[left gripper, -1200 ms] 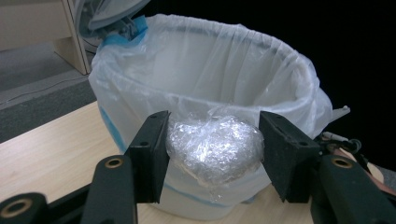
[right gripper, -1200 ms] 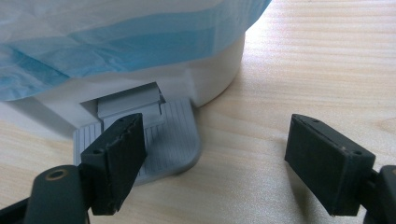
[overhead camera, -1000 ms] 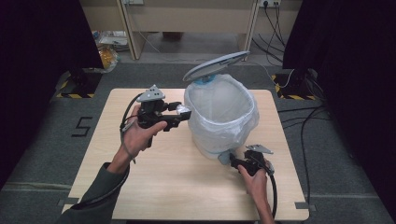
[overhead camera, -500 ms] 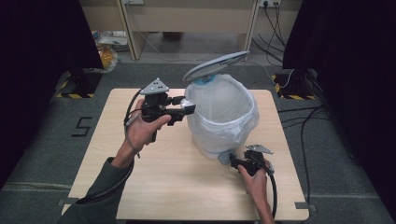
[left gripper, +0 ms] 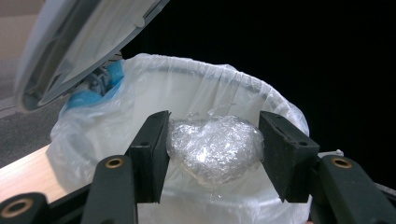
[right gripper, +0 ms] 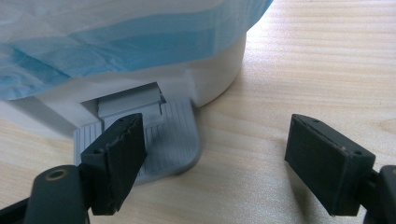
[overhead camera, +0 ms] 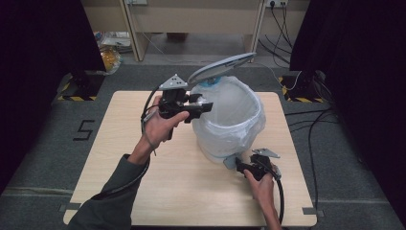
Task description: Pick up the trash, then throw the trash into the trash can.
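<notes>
A white pedal bin (overhead camera: 249, 103) lined with a thin plastic bag stands mid-table, its grey lid (overhead camera: 221, 67) raised. My left gripper (overhead camera: 206, 106) hovers at the bin's left rim, shut on a crumpled ball of clear plastic wrap (left gripper: 215, 147) that hangs over the bin's opening (left gripper: 196, 88). My right gripper (overhead camera: 242, 166) sits low at the bin's front base, open. In the right gripper view its left jaw rests on the grey ribbed pedal (right gripper: 173, 140), while the other jaw stands over bare wood.
The wooden table (overhead camera: 143, 172) has free room on the left and in front. Cables (overhead camera: 316, 124) run over the grey floor to the right. A desk frame (overhead camera: 191, 19) stands beyond the far edge.
My left gripper has carried the plastic ball to the right and a bit farther away, up to the bin's rim. The right gripper has stayed at the pedal.
</notes>
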The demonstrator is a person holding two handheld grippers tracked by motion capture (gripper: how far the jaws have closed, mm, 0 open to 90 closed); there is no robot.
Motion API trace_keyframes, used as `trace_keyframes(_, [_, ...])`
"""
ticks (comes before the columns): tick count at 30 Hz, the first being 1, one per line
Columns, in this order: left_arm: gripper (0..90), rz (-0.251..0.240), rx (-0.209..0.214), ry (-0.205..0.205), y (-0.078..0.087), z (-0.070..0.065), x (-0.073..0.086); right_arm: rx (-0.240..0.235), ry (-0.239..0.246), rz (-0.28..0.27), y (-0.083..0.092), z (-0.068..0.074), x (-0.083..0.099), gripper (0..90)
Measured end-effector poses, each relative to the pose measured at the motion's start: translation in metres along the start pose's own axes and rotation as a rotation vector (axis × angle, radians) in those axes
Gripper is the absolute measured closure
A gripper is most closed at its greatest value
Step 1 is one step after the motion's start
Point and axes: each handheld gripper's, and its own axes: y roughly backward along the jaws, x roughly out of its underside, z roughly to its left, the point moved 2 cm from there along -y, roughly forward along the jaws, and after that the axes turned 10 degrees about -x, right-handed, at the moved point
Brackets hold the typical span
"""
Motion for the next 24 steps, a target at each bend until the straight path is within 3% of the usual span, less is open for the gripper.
trace_keyframes(10, [44.8,-0.003,-0.009,-0.029,-0.013,-0.010,-0.006,0.003,0.005,0.000,0.000,0.001,0.000,20.2])
trace_keyframes(11, [44.9,-0.001,-0.028,-0.050,-0.017,-0.013,-0.006,0.002,0.011,0.001,0.000,0.000,0.000,20.2])
trace_keyframes(16, [44.9,0.007,-0.040,-0.068,-0.027,-0.018,-0.007,0.001,0.009,0.002,0.000,0.001,0.001,20.2])
trace_keyframes(24, [44.4,0.019,-0.042,-0.067,-0.040,-0.021,-0.010,0.000,0.009,0.001,0.000,0.001,0.001,20.2])
